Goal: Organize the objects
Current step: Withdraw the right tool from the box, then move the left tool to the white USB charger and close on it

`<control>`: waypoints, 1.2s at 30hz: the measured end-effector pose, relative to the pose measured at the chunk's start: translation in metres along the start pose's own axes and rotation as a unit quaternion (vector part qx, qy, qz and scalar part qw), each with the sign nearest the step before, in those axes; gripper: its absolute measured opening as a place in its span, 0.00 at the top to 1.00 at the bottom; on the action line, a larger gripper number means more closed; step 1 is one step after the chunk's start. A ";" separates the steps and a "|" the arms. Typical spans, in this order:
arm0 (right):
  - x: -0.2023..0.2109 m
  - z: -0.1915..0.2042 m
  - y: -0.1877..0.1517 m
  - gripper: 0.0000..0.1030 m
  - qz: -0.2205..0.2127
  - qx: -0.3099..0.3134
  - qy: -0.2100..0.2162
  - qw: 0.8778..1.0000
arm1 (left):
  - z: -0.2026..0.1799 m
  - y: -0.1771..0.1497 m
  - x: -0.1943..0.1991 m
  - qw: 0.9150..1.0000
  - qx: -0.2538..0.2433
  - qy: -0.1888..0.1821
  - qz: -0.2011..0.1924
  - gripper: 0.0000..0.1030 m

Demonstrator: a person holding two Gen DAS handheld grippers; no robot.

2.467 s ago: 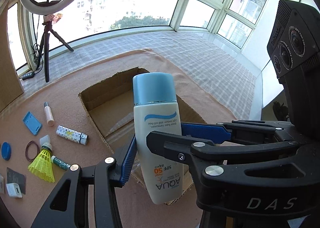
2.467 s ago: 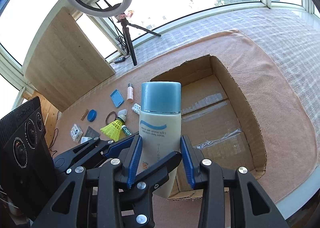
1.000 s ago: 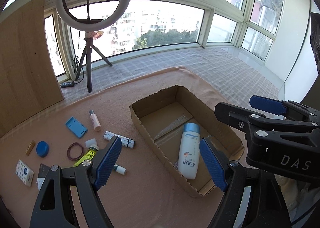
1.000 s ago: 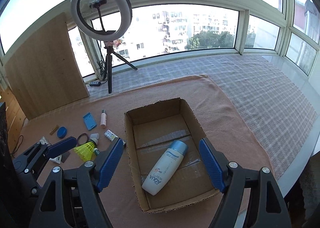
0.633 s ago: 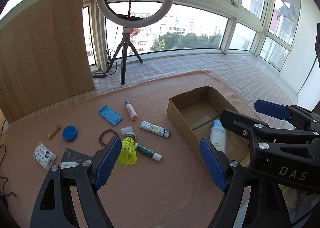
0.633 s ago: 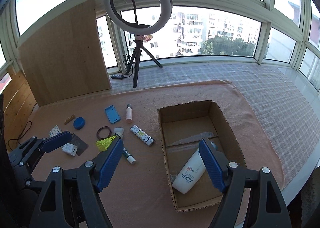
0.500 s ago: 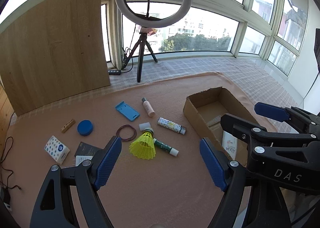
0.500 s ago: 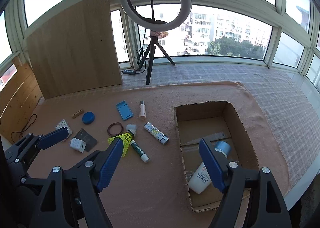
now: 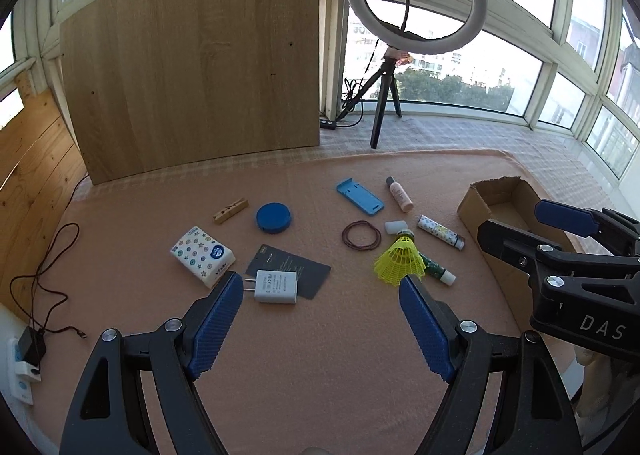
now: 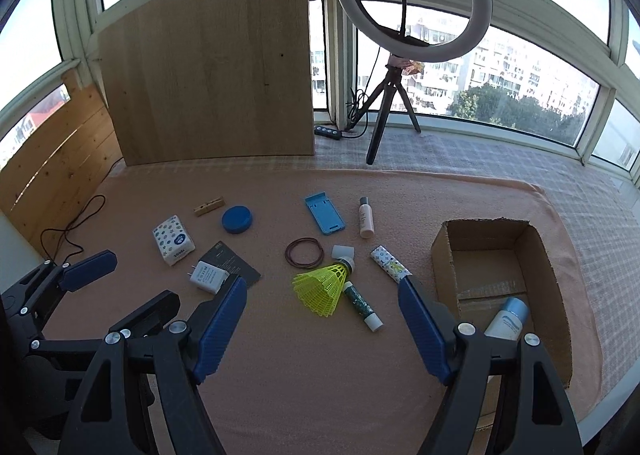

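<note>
My left gripper (image 9: 320, 309) is spread wide and empty, my right gripper (image 10: 322, 307) too, both over the worktop (image 10: 304, 367). Cardboard box (image 10: 442, 255) at 3 o'clock holds only the sunscreen bottle (image 10: 507, 321), lying down, blue cap toward 1 o'clock, long axis 7-to-1. Yellow shuttlecock (image 10: 322, 286) lies outside, cork toward 1 o'clock.

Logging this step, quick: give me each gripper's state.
Left gripper: jaws open, holding nothing.
Right gripper: jaws open, holding nothing.
</note>
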State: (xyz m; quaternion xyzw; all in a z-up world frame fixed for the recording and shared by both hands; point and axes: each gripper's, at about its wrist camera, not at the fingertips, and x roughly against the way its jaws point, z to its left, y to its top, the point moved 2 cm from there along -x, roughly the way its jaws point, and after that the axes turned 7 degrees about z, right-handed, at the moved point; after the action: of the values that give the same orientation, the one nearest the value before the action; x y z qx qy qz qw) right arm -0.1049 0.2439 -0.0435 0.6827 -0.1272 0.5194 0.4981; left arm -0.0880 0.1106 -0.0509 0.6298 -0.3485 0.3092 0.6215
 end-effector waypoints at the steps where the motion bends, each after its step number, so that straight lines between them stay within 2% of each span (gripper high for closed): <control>1: -0.002 0.002 0.000 0.27 0.001 0.000 0.000 1.000 | 0.005 -0.002 -0.001 1.000 0.004 0.002 0.002 0.19; 10: -0.022 -0.005 -0.010 0.27 0.024 -0.023 0.010 0.999 | 0.051 -0.018 -0.013 0.999 0.027 0.026 0.024 0.19; 21: -0.045 -0.035 -0.014 0.28 0.054 -0.070 0.037 0.995 | 0.090 -0.017 -0.032 0.998 0.047 0.024 0.037 0.19; 29: -0.070 -0.066 -0.005 0.27 0.081 -0.135 0.083 0.984 | 0.100 -0.002 -0.059 0.997 0.054 0.008 0.052 0.20; 36: -0.084 -0.081 0.000 0.28 0.095 -0.167 0.110 0.975 | 0.094 0.010 -0.092 0.997 0.040 0.000 0.072 0.20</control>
State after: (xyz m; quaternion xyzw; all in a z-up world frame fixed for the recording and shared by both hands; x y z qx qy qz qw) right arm -0.1878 0.2807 -0.1168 0.5137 -0.2209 0.6074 0.5642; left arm -0.1521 0.0215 -0.1247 0.6273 -0.3804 0.3667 0.5721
